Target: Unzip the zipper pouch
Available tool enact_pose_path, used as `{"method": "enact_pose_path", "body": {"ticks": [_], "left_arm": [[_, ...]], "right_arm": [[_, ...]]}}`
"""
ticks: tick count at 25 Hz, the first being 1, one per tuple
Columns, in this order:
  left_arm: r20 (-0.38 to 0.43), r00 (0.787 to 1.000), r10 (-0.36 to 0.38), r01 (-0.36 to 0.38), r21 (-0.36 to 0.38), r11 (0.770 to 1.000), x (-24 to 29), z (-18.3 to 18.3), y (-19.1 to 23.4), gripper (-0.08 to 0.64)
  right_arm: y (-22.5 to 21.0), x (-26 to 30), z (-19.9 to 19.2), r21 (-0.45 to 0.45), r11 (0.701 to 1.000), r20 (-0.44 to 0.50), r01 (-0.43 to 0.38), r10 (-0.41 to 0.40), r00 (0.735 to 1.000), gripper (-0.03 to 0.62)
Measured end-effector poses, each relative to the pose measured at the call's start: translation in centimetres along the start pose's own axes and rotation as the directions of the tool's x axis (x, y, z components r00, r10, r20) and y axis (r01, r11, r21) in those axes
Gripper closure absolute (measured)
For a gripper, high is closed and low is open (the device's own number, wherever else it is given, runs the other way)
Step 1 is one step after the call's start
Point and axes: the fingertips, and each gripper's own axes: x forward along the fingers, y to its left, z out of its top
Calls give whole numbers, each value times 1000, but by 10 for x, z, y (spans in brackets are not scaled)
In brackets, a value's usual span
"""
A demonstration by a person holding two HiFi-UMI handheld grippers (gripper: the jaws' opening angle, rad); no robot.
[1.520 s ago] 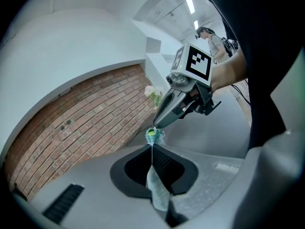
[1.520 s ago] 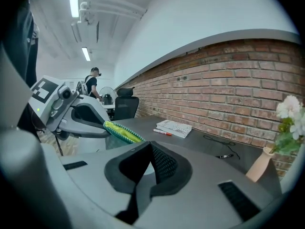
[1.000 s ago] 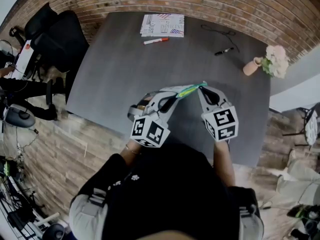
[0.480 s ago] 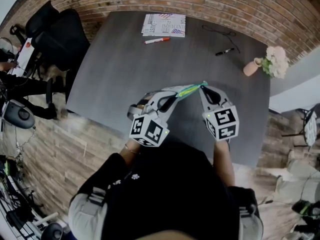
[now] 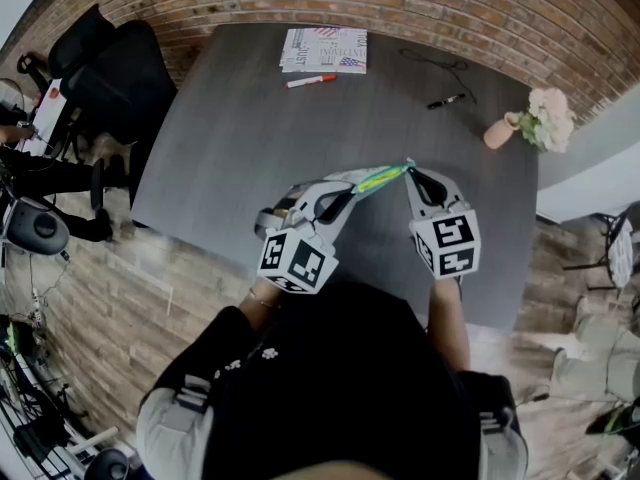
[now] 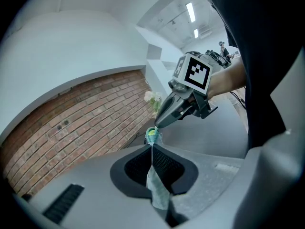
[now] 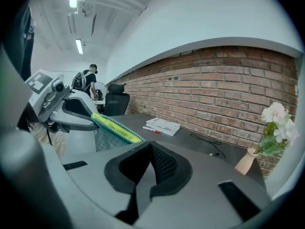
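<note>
The zipper pouch (image 5: 380, 179), a slim mesh pouch with a yellow-green zip edge, hangs stretched between both grippers above the near part of the dark grey table (image 5: 250, 138). My left gripper (image 5: 348, 194) is shut on its left end; in the left gripper view the mesh fabric (image 6: 157, 192) is pinched between its jaws (image 6: 152, 149). My right gripper (image 5: 410, 171) is shut on the far right end, seen from the left gripper view as a narrow tip (image 6: 156, 125) nipping the pouch's teal corner. In the right gripper view the pouch (image 7: 114, 127) runs from the left gripper (image 7: 93, 118) to my own jaws (image 7: 148, 147). Whether the zip tab itself is pinched is hidden.
At the table's far edge lie a booklet (image 5: 324, 50) and a red marker (image 5: 311, 81). A black cable (image 5: 435, 63) and a pen (image 5: 447, 100) lie at the far right, beside a vase of flowers (image 5: 525, 123). A black office chair (image 5: 110, 73) stands left of the table.
</note>
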Motion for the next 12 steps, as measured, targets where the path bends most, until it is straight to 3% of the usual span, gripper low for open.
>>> {"method": "enact_pose_path", "body": {"ticks": [12], "left_arm": [[12, 1000, 6, -6, -24, 1000, -5, 0, 3, 555]], "right_arm": [[-12, -3, -5, -3, 999, -12, 39, -39, 999, 591]]}}
